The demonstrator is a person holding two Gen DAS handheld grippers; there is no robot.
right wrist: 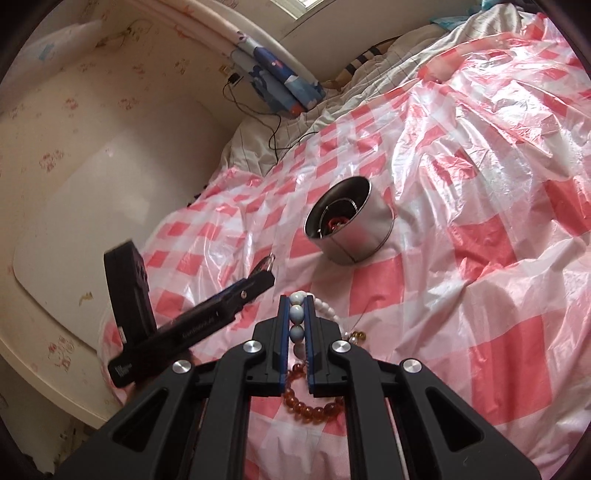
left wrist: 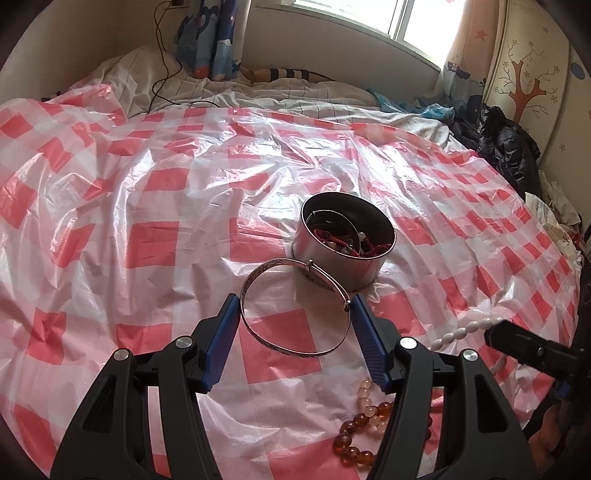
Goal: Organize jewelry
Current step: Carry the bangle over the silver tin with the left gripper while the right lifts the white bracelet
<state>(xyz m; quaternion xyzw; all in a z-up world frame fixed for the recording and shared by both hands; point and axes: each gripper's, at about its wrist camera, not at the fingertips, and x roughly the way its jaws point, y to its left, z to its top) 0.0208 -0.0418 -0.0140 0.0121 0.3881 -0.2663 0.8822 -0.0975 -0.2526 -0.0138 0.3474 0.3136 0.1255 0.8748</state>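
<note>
1. The silver bangle (left wrist: pixel 295 306) is held level between the left gripper's blue fingers, its ring face up and its wider span running from one finger to the other; its far edge lies just in front of the metal tin (left wrist: pixel 343 247).
2. The white bead strand (right wrist: pixel 297 315) runs lengthwise along the right gripper's fingers, the oval beads stacked end to end, with more beads curling off to the right of the tips.
3. The tin stands upright and open on the bed, holding red cord, beads and a thin silver hoop.
4. An amber bead bracelet (left wrist: pixel 360 437) lies on the sheet near the grippers, under the right one.
5. The bed is covered by a crinkled red-and-white checked plastic sheet (left wrist: pixel 147 229); behind it are pale bedding, a black cable, a blue patterned curtain (left wrist: pixel 208 40) and a bright window (left wrist: pixel 373 18).
6. The left gripper (left wrist: pixel 295 317) is spread wide, fingers pressing the bangle's outer sides.
7. The right gripper (right wrist: pixel 297 325) is nearly pressed together, pinching the white beads.
</note>
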